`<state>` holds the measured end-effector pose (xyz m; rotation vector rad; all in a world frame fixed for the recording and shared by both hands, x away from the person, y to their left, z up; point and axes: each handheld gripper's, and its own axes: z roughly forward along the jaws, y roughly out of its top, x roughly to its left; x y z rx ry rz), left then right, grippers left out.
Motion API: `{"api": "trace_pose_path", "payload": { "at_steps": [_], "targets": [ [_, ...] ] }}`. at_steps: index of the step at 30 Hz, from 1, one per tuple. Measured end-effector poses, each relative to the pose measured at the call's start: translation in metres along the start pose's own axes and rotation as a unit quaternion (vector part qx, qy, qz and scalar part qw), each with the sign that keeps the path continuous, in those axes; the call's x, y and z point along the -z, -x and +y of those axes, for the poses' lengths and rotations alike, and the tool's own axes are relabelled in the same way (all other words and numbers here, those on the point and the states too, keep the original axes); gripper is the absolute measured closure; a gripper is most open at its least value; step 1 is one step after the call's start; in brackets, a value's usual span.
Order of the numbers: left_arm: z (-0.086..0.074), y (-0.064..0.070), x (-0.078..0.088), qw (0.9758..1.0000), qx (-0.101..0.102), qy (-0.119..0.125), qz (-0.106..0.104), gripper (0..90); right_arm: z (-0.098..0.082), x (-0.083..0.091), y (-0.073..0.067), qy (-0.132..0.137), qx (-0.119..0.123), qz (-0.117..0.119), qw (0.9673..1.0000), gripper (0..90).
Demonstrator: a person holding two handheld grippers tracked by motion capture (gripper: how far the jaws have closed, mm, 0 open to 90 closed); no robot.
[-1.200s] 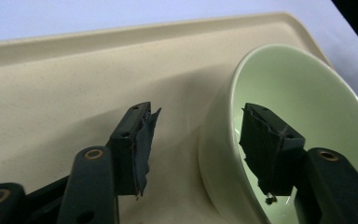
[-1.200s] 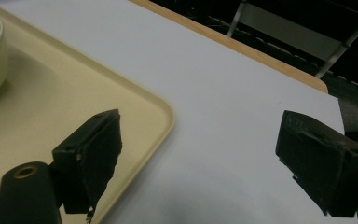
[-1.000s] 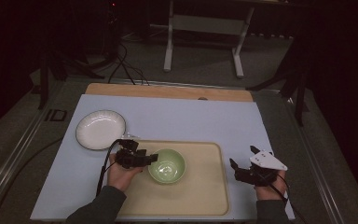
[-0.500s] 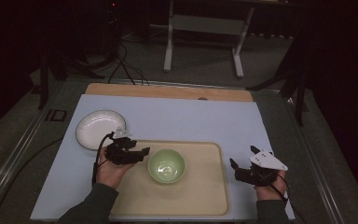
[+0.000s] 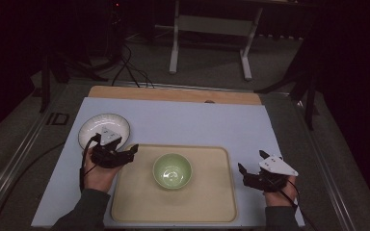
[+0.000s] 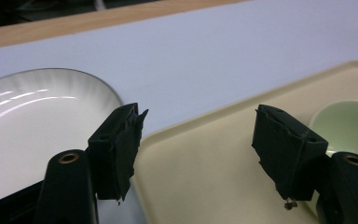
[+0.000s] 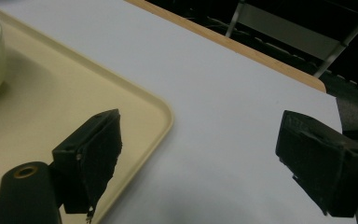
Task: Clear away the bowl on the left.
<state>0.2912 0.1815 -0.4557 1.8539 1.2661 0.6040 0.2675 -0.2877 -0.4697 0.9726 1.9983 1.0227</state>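
Nearest the camera in the high view, two forearms reach in from the bottom edge, each hand holding a black claw over a table (image 5: 183, 122) covered with a pale sheet.

The left claw (image 5: 131, 153) hovers at the top left corner of a cream tray (image 5: 212, 202), its jaws spread apart and holding nothing. In the left gripper view, the left claw (image 6: 198, 135) straddles that tray corner: a white plate (image 6: 32, 121) lies under its left jaw, and a light green bowl (image 6: 347, 121) sits just past its right jaw.

The right claw (image 5: 250, 166) is just beside the tray's right edge, jaws also wide apart and empty. In the right gripper view, the right claw (image 7: 198, 149) has its left jaw over the tray's rounded corner (image 7: 161, 116) and its right jaw over bare sheet.

The green bowl (image 5: 172, 170) stands upright in the middle of the tray, apart from both claws. The white plate (image 5: 103, 129) rests on the sheet beyond the left hand, just beside the tray's corner.

A second ago the left claw was at the bowl's left rim; it has since drawn back toward the plate. The bowl and right claw have not moved.

Farther off, a wooden strip (image 5: 173, 94) borders the table, then a dark floor with a metal stand (image 5: 209, 29).
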Motion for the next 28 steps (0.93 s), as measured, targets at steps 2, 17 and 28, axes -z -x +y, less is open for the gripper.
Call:
{"api": "trace_pose_path", "payload": {
  "at_steps": [2,17,28],
  "targets": [
    [-0.002,-0.004,0.004,0.9999,-0.005,0.002,0.016,32.3,0.0,0.0,0.0,0.0,0.0,0.0,1.0,13.8],
    [-0.025,-0.037,0.028,0.9957,0.049,0.041,0.067,32.0,-0.001,0.0,0.003,0.003,-0.014,0.0,0.9999,13.8],
    [-0.042,-0.058,0.047,0.9893,0.087,0.056,0.102,31.9,-0.003,-0.001,0.005,0.002,-0.02,0.0,0.9998,13.9]
  ]
}}
